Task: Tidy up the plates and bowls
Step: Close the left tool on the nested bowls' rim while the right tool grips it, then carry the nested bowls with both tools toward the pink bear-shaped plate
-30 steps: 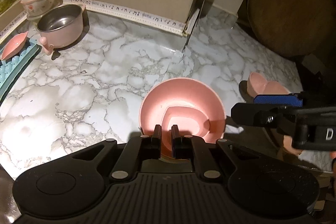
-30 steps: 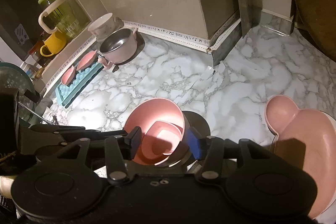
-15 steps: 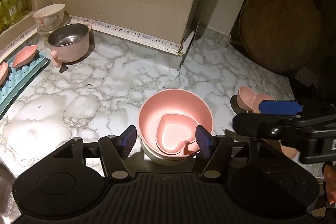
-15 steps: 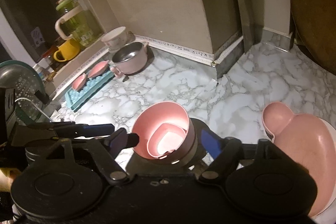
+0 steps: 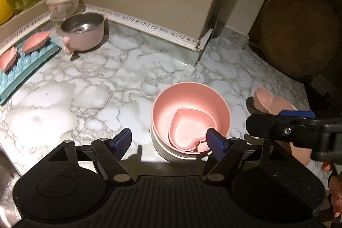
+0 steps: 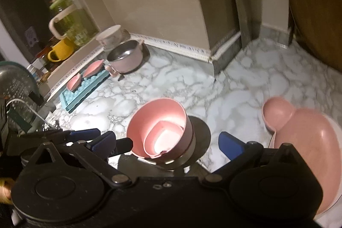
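Left gripper (image 5: pixel 170 140) is seen spread wide, nothing held; right gripper (image 6: pixel 167 143) likewise spread wide, empty. Marble counter (image 5: pixel 96 78) is noted beneath both. A pink mouse-eared plate (image 6: pixel 307 138) is seen at the right, apart from the stack. Pink bowl (image 5: pixel 191 109) is nested in a pale bowl (only the rim shows) near the counter's front edge. A pink heart-shaped dish (image 5: pixel 188 131) is seen lying inside the pink bowl.
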The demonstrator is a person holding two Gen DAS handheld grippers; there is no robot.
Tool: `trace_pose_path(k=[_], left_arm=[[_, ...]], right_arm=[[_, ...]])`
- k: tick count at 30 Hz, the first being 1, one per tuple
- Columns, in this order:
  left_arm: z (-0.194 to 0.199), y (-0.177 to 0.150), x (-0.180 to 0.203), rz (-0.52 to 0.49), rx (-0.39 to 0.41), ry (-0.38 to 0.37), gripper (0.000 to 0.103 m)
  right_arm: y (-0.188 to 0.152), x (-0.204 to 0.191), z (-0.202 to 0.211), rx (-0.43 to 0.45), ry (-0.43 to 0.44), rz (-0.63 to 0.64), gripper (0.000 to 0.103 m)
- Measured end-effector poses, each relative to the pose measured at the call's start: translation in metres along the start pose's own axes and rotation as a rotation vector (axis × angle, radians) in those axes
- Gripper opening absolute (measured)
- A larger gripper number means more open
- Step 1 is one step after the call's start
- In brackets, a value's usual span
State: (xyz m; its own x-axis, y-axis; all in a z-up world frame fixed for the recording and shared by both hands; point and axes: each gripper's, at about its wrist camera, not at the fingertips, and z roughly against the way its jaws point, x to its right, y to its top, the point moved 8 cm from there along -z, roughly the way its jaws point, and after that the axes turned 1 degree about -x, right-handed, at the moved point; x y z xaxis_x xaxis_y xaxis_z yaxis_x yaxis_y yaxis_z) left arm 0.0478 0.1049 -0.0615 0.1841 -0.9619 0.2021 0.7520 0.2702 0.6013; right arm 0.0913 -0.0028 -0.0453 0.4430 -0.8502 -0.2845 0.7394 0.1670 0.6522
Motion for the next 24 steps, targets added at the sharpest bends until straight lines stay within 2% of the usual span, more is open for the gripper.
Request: trace_pose_path(k=[9, 16, 20, 24], left_arm=[[-0.029, -0.009, -0.015, 0.103, -0.058, 0.006, 0.077], [-0.047, -0.007, -0.022, 0.143, -0.085, 0.02, 0.077], [-0.055, -0.005, -0.023, 0.145, -0.095, 0.027, 0.077], [-0.062, -0.006, -0.026, 0.152, -0.111, 0.027, 0.076]], right_arm=[[-0.009, 0.022, -0.04, -0.095, -0.052, -0.189, 0.099], [-0.011, 0.026, -0.063, -0.113, -0.093, -0.212, 0.088], [-0.011, 0.026, -0.075, -0.13, -0.114, -0.205, 0.078], [-0.01, 0.026, -0.083, -0.14, -0.121, -0.209, 0.074]])
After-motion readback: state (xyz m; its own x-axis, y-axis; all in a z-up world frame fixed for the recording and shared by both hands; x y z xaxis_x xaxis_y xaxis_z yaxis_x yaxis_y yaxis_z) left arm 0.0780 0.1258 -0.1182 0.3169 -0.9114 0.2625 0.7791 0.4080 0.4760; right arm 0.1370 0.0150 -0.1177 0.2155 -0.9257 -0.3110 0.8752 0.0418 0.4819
